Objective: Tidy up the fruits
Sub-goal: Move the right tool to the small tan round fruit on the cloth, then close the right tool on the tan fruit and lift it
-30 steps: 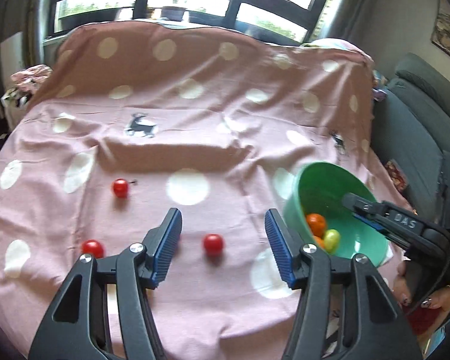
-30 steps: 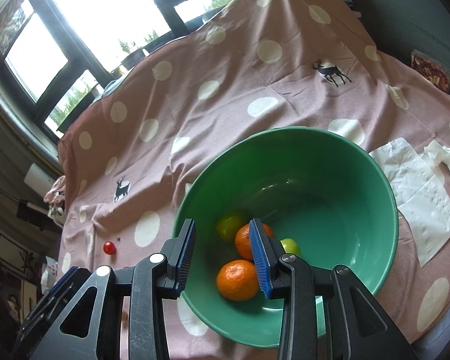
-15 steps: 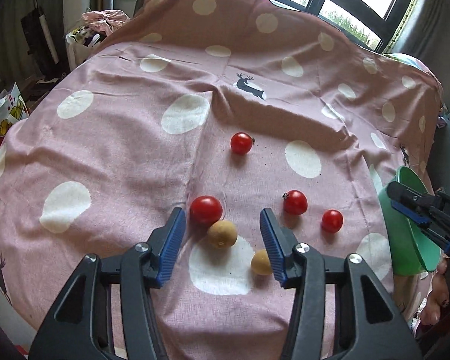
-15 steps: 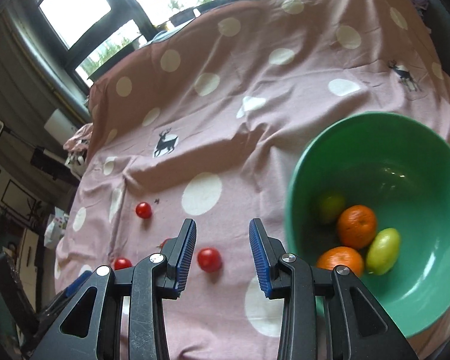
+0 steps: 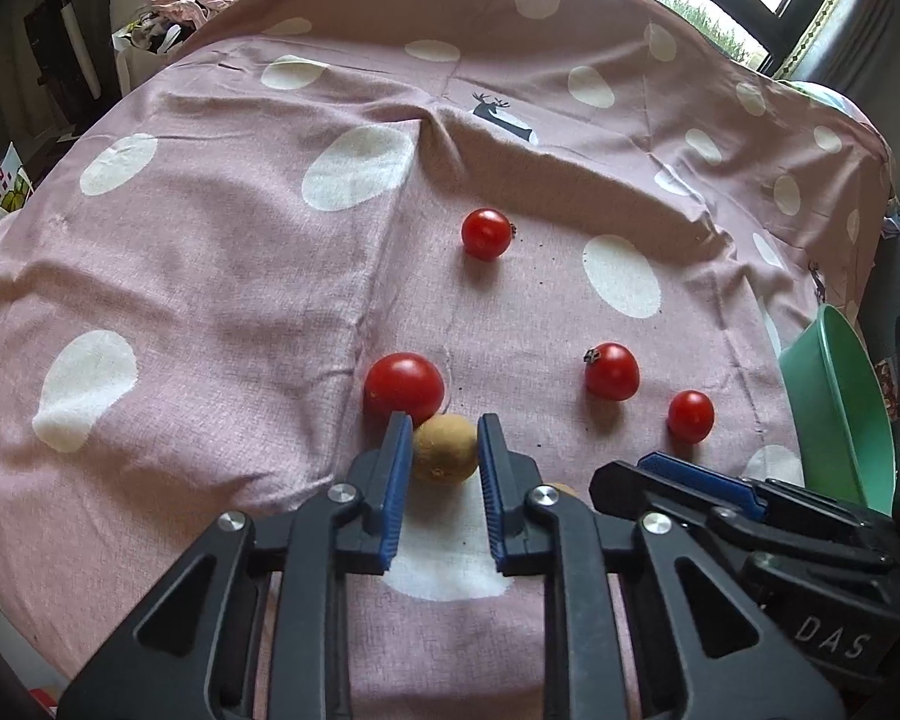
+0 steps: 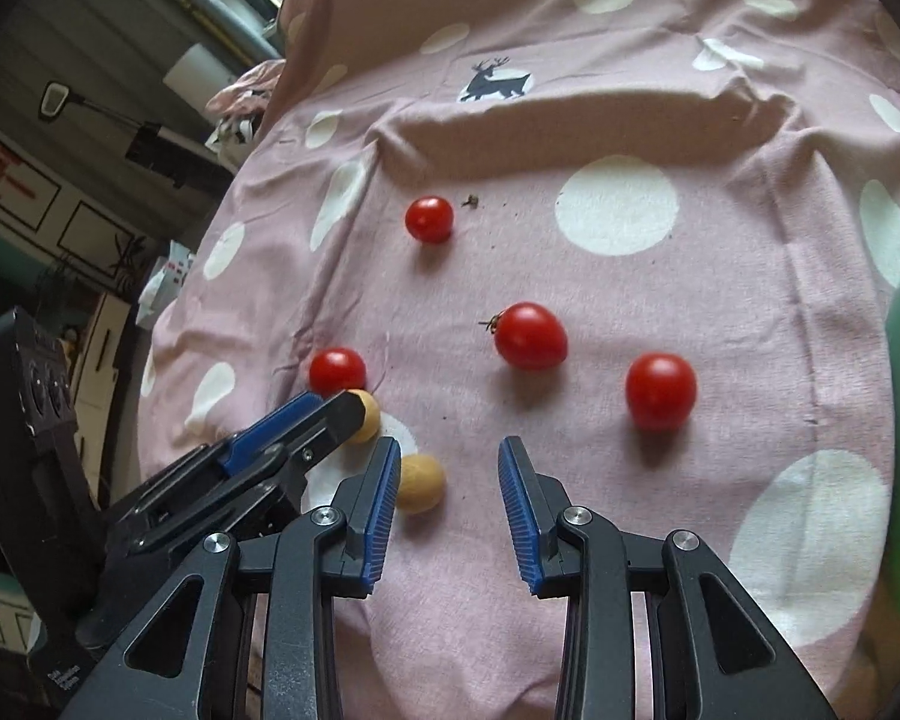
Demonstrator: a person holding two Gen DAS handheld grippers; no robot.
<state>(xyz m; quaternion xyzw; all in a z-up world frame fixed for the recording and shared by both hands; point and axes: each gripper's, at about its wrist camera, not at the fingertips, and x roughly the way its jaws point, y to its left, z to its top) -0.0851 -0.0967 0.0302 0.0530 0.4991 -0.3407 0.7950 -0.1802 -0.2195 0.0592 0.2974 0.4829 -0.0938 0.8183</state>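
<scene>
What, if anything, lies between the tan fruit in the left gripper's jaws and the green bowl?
Two red tomatoes sit on the cloth between the tan fruit and the green bowl, and the right gripper reaches across nearer the camera.

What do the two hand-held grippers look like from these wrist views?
Both match: the left hand-held gripper and right hand-held gripper have black plastic scissor-style frames with triangular cut-outs, silver pivot screws and ribbed blue finger pads. The right one's body carries white "DAS" lettering. No cables or sleeves show.
</scene>
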